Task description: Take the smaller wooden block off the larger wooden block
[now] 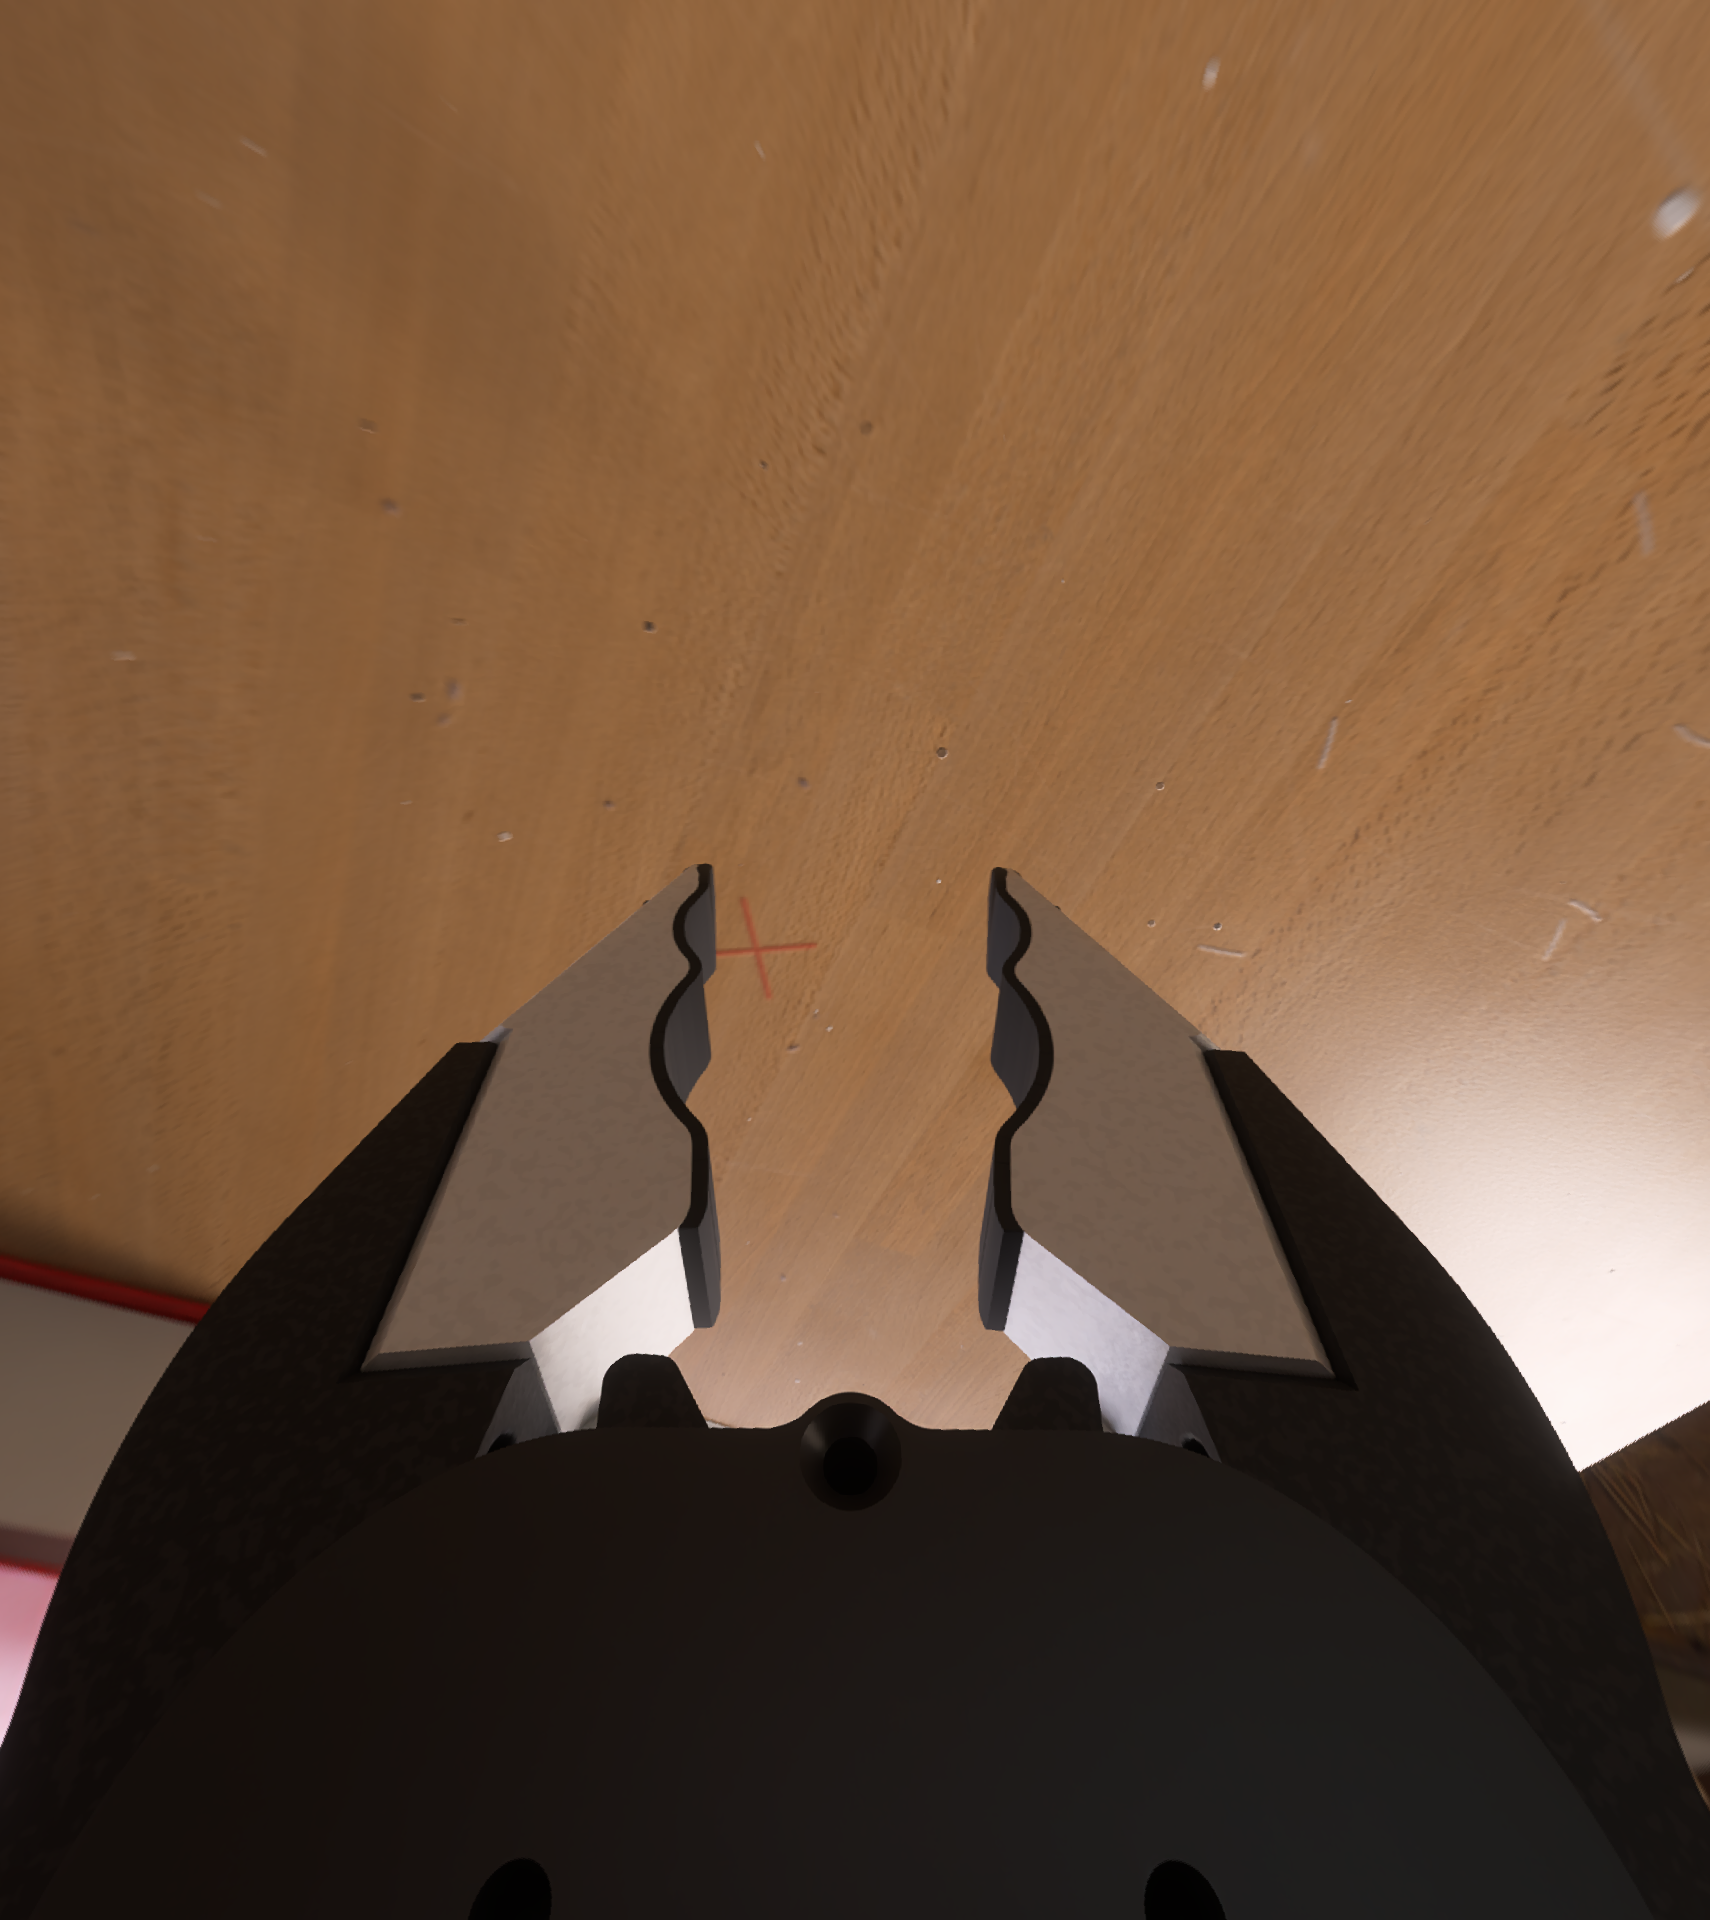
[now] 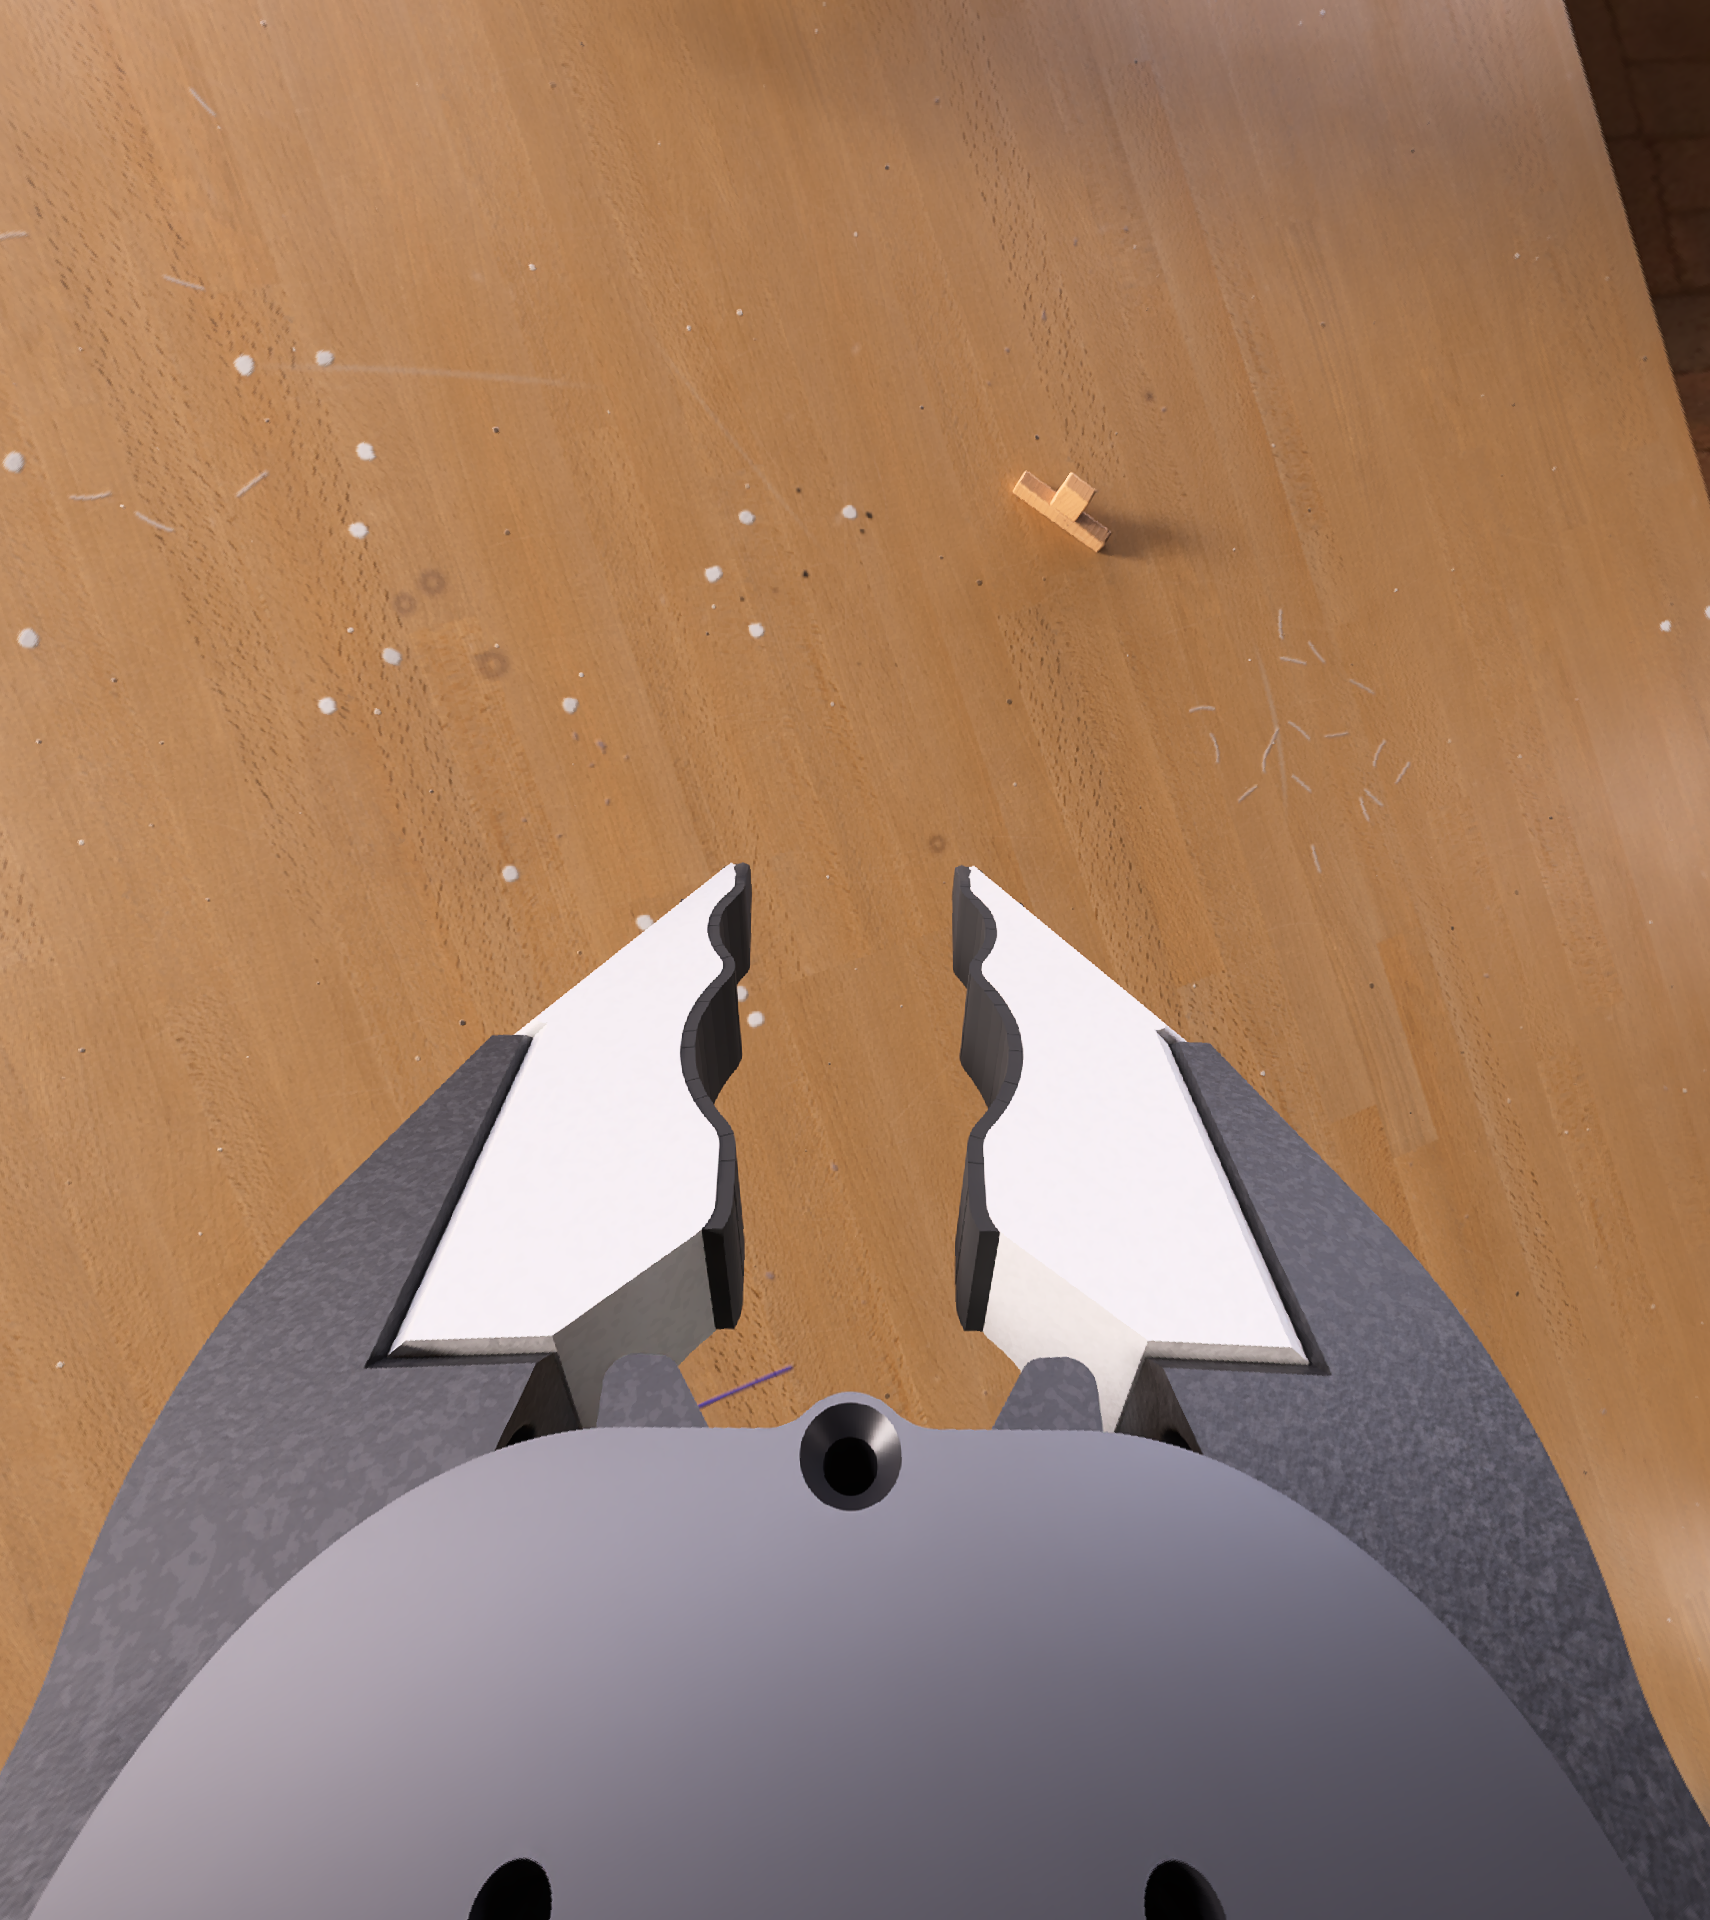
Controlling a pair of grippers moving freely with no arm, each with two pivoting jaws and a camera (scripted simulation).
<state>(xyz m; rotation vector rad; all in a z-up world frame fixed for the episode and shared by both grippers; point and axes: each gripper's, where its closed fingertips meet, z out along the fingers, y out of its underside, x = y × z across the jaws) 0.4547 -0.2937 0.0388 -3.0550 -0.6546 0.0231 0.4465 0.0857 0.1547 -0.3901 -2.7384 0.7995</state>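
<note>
The right gripper [image 2: 851, 873] hangs over the scuffed, paint-flecked wooden tabletop [image 2: 518, 260] with its jaws apart and nothing between them. Well ahead and a little to its right, the smaller wooden block [image 2: 1071, 486] sits crosswise on the larger wooden block [image 2: 1057, 513], both far from the fingers. The left gripper [image 1: 851, 873], jaws also apart and empty, hovers close above bare wood near a small red cross mark [image 1: 763, 948].
</note>
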